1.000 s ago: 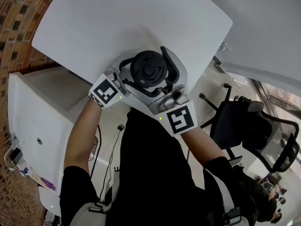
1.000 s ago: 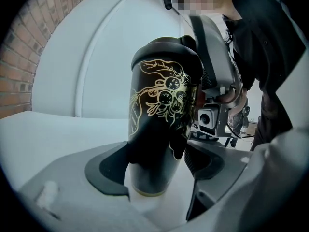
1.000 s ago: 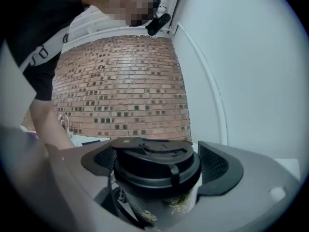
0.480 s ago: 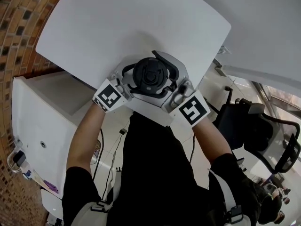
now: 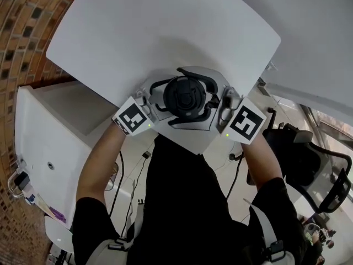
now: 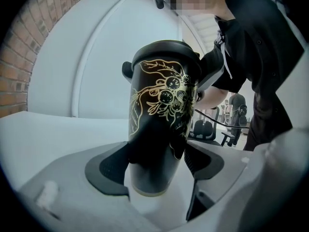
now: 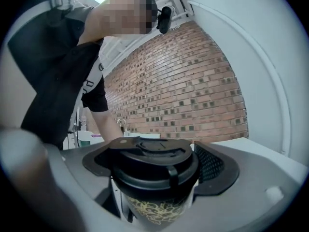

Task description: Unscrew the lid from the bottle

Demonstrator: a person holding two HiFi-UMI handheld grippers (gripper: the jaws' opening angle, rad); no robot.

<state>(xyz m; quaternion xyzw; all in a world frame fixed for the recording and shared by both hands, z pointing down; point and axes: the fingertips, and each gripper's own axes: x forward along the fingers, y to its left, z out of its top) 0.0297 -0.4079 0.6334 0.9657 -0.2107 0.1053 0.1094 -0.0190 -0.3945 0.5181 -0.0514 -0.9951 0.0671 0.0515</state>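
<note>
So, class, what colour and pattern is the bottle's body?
The bottle is black with gold floral linework. It shows best in the left gripper view.

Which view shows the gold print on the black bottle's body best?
Left gripper view: the gold-printed black bottle stands side-on, print across its body. Right gripper view shows only a strip of print beneath the round black lid. Head view looks straight down onto the lid, no print.

Black bottle (image 6: 161, 124) with its lid (image 7: 152, 166) on
It is upright at the near edge of the white surface (image 5: 165, 32) and has a gold flower drawing; the black lid sits on top.
</note>
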